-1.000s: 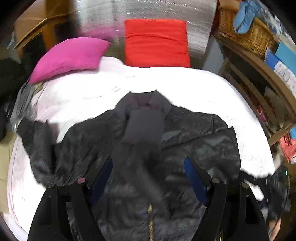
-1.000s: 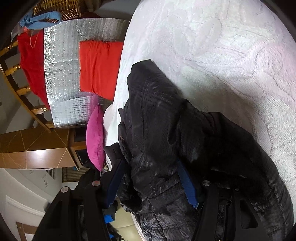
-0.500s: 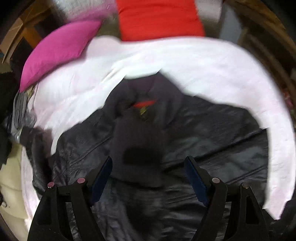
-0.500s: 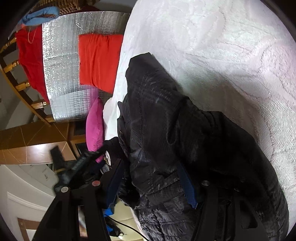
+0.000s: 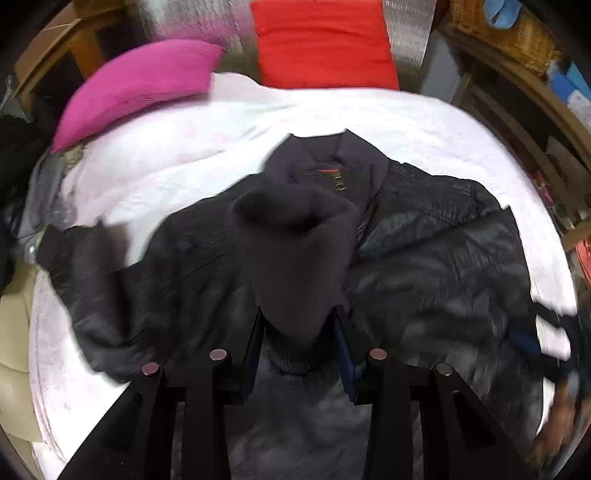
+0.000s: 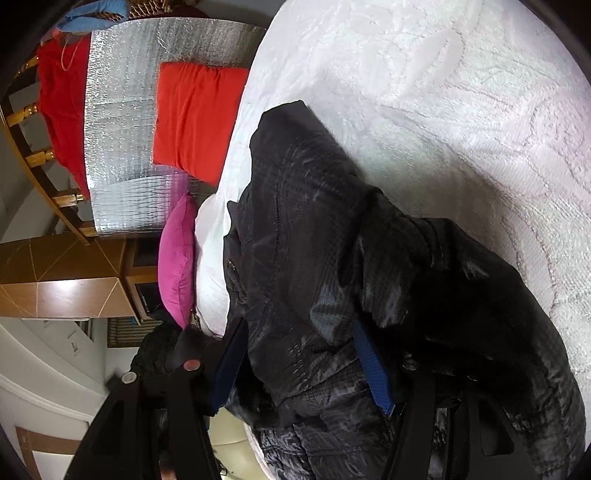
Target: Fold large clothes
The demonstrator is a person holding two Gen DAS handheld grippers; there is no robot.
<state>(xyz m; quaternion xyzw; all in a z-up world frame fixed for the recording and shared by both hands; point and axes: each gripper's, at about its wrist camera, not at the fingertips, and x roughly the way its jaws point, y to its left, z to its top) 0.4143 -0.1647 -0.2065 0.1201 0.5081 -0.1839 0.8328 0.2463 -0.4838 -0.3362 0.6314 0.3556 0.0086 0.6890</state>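
A large black jacket [image 5: 436,258] lies spread on the white bed cover [image 5: 424,122], collar toward the pillows. My left gripper [image 5: 299,332] is shut on the jacket's dark knit hood [image 5: 295,254], which bunches up between the jaws. In the right wrist view the same jacket [image 6: 332,258] is heaped over my right gripper [image 6: 303,354]. Its jaws stand apart with a thick fold of the jacket between the blue pads [image 6: 373,369]. The white bed cover [image 6: 443,92] fills the upper right of that view.
A pink pillow [image 5: 136,85] and a red pillow [image 5: 325,44] lie at the head of the bed. A wicker basket [image 5: 509,26] sits on wooden shelves at the right. Silver foil panel [image 6: 129,110] and wooden furniture [image 6: 55,291] show in the right wrist view.
My left gripper's jaws have closed from wide apart onto the knit hood and lifted it into a bunch. The right gripper's view has hardly changed.
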